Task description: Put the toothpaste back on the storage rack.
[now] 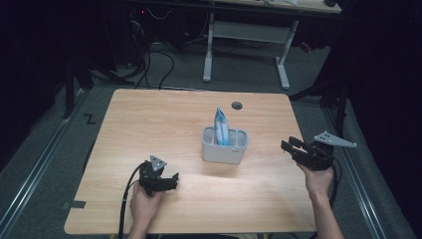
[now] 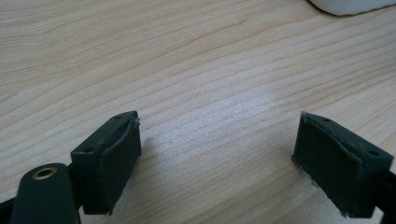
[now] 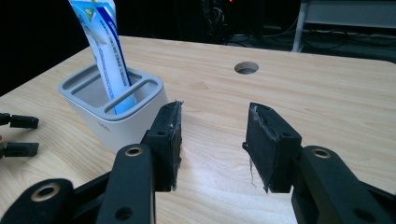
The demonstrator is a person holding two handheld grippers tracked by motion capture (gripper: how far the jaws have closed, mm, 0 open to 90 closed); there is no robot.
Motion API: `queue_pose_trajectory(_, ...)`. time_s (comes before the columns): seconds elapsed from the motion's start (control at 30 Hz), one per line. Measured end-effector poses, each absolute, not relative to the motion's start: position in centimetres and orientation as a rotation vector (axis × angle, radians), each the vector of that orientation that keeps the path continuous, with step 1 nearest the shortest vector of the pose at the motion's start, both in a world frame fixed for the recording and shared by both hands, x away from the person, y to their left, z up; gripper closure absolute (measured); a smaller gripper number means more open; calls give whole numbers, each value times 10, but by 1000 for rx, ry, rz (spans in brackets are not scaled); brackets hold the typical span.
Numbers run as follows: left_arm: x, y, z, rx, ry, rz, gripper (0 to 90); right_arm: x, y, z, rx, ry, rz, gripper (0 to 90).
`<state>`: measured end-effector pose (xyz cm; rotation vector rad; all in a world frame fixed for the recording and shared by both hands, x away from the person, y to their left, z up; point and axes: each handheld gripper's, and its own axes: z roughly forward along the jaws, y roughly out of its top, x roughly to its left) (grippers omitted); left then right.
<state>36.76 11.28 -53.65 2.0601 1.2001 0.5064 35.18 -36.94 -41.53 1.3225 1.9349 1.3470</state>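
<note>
holder (image 1: pixel 224 149): 1 | toothpaste tube (image 1: pixel 221 127): 1 | tools: 2 | table (image 1: pixel 149 119): 1

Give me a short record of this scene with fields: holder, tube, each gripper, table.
holder: grey-rimmed white holder, mid-table, upright
tube: blue and white tube standing in the holder's middle slot, leaning a little
left gripper: low over the table, jaws open, nothing between them
right gripper: to the right of the holder, jaws apart, nothing between them
table: light wood table, round hole near far edge

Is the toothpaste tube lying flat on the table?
No, the toothpaste tube stands tilted in a compartment of the grey holder, as the right gripper view shows.
</note>
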Motion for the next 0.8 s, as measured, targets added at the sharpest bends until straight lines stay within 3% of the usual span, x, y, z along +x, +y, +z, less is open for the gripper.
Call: queue_pose_trajectory(0.8, 367, 113, -536, 2061, 1198, 506, 153, 346, -372, -440, 1378, 1946, 1326, 554)
